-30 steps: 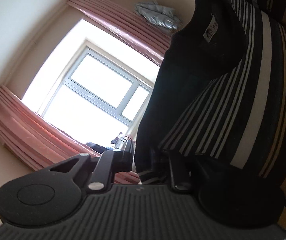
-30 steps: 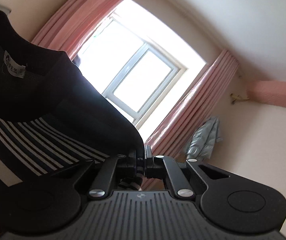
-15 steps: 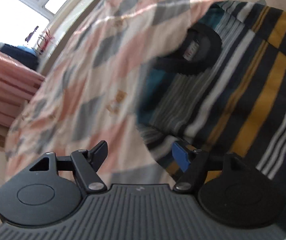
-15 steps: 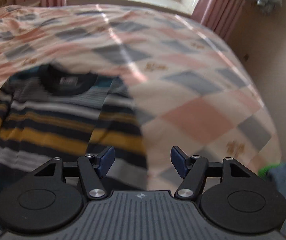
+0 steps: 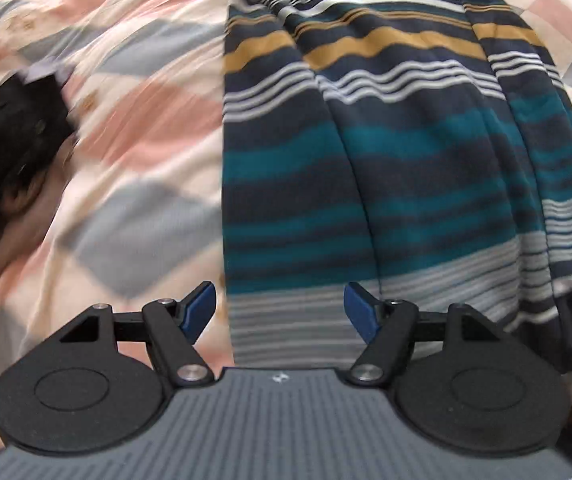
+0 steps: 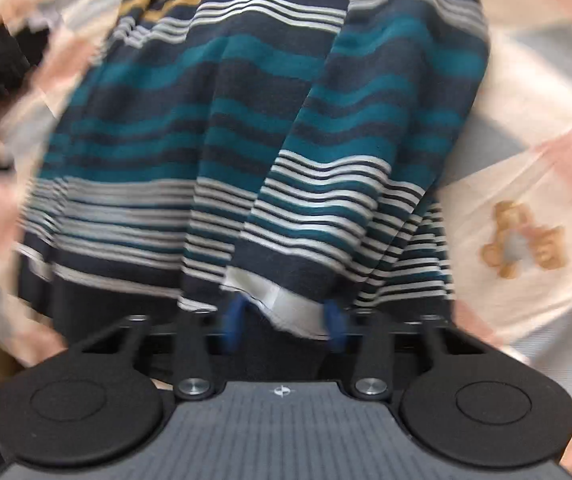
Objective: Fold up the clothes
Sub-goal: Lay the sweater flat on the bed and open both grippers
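Note:
A striped sweater (image 5: 385,152) in navy, teal, white and mustard lies flat on the bed, with its collar at the far end and both sleeves folded down over the body. My left gripper (image 5: 280,311) is open just above the sweater's lower left hem corner, blue pads wide apart and nothing held. In the right wrist view the sweater (image 6: 246,120) fills the frame. A sleeve cuff (image 6: 286,304) with a white edge hangs over the gap of my right gripper (image 6: 284,324). Its blue pads stand apart on either side of the cuff, partly hidden by it.
The checked bedspread (image 5: 126,128) in pink, grey and cream lies under the sweater and shows a bear print (image 6: 521,240) to the right. A dark black garment (image 5: 6,140) lies on the bed at the left.
A second ago both grippers held the sweater up by its shoulders towards the window. They let go, the sweater dropped flat on the bed, and both grippers moved down to its hem end.

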